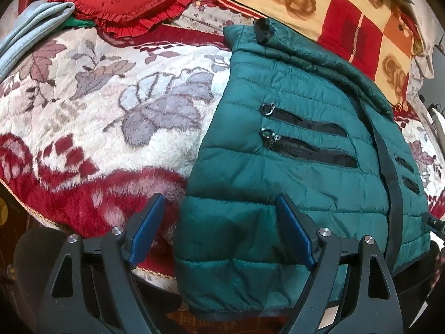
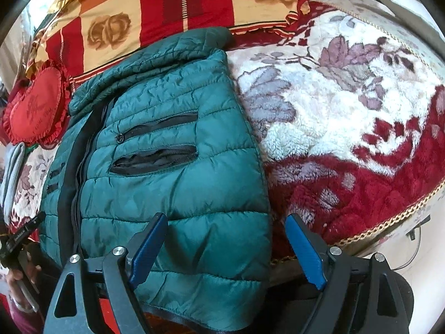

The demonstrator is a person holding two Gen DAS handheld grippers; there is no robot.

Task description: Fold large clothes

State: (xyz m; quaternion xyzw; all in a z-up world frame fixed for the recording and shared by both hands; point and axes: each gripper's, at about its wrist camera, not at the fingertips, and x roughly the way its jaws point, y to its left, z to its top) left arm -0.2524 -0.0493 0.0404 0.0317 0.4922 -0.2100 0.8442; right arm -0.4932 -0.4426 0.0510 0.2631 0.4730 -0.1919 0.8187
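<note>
Both tongs, left point(image 1: 219, 228) and right point(image 2: 226, 246), gape empty over the green jacket's point(image 1: 292, 167) hem

1. The jacket point(image 1: 292, 183) lying ahead of the left tool point(image 1: 219, 228) is showing teal-green quilting with black zips.
2. The blanket point(image 1: 97, 117) is showing cream, grey leaves and dark red.
3. The pillow point(image 2: 172, 2) beyond is showing red, orange and cream checks with brown roses.
4. The tool pads point(image 2: 306, 253) are showing blue.

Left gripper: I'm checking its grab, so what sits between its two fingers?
In the left wrist view, the green jacket's side edge and some floral blanket lie between the open left gripper's fingers.
</note>
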